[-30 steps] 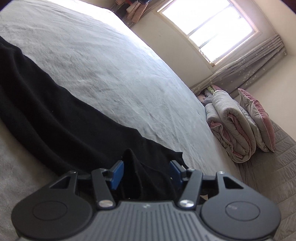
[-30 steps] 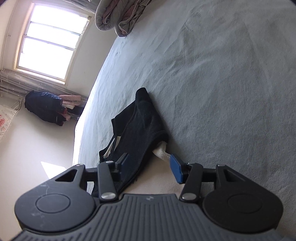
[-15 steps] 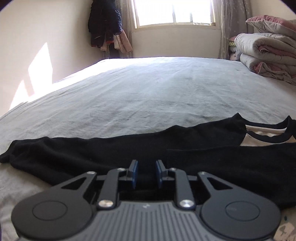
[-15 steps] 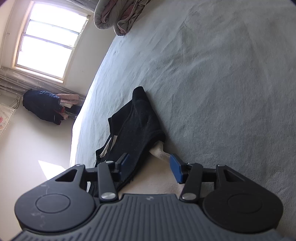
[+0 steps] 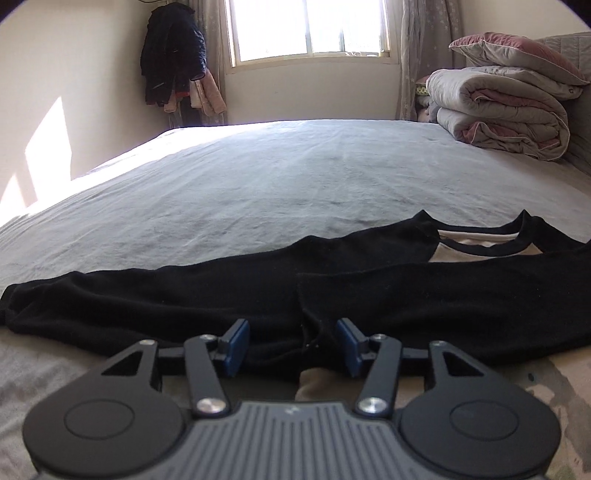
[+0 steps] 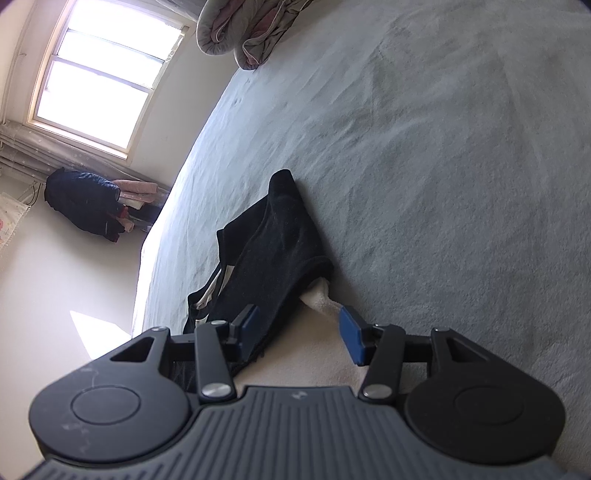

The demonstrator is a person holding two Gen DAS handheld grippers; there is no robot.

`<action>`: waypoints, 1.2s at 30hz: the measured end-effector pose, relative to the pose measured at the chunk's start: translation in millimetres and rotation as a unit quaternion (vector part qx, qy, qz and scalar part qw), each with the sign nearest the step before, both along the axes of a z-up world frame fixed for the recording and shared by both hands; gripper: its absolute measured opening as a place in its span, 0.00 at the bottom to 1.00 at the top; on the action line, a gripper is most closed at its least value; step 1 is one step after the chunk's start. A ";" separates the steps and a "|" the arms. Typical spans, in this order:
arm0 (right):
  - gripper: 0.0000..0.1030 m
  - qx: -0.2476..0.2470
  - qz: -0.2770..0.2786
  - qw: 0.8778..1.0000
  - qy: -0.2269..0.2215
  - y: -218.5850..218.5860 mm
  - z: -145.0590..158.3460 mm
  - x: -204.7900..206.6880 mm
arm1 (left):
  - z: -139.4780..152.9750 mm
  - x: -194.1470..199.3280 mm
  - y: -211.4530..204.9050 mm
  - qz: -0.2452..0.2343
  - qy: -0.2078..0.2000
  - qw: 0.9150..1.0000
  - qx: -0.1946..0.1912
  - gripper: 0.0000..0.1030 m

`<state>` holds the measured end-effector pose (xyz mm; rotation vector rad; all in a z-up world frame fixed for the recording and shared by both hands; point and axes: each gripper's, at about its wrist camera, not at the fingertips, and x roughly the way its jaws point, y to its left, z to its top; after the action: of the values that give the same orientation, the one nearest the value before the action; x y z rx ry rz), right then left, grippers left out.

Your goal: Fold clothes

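Observation:
A black garment (image 5: 406, 295) with a cream lining at its neck (image 5: 476, 243) lies stretched left to right across the near part of the grey bed (image 5: 277, 177). My left gripper (image 5: 293, 347) is open at the garment's near edge, and a fold of black cloth lies loose between its blue pads (image 5: 236, 345). In the right wrist view the same black garment (image 6: 273, 251) lies bunched, with a cream corner (image 6: 321, 297) sticking out. My right gripper (image 6: 300, 336) is open just behind that corner, its left pad touching the black cloth and cream fabric beneath it.
Folded quilts and a pink pillow (image 5: 498, 107) are stacked at the bed's far right corner. Dark coats (image 5: 173, 55) hang in the corner beside the window (image 5: 310, 29). Bare grey sheet stretches beyond the garment to the far edge.
The left gripper swung from a tilted to a level view, was shut on the black cloth half a second ago, and now stands open. The right gripper has barely moved.

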<state>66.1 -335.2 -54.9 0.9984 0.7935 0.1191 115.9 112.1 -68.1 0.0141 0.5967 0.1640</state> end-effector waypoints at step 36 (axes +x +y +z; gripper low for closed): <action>0.52 -0.163 0.091 0.979 -0.080 59.0 12.2 4.7 | -9.0 9.2 164.9 0.378 -0.066 0.918 -0.101 0.84</action>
<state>70.8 -276.1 -42.6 0.5980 0.7276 0.2180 125.0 277.0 -77.0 -0.4322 0.4551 0.8489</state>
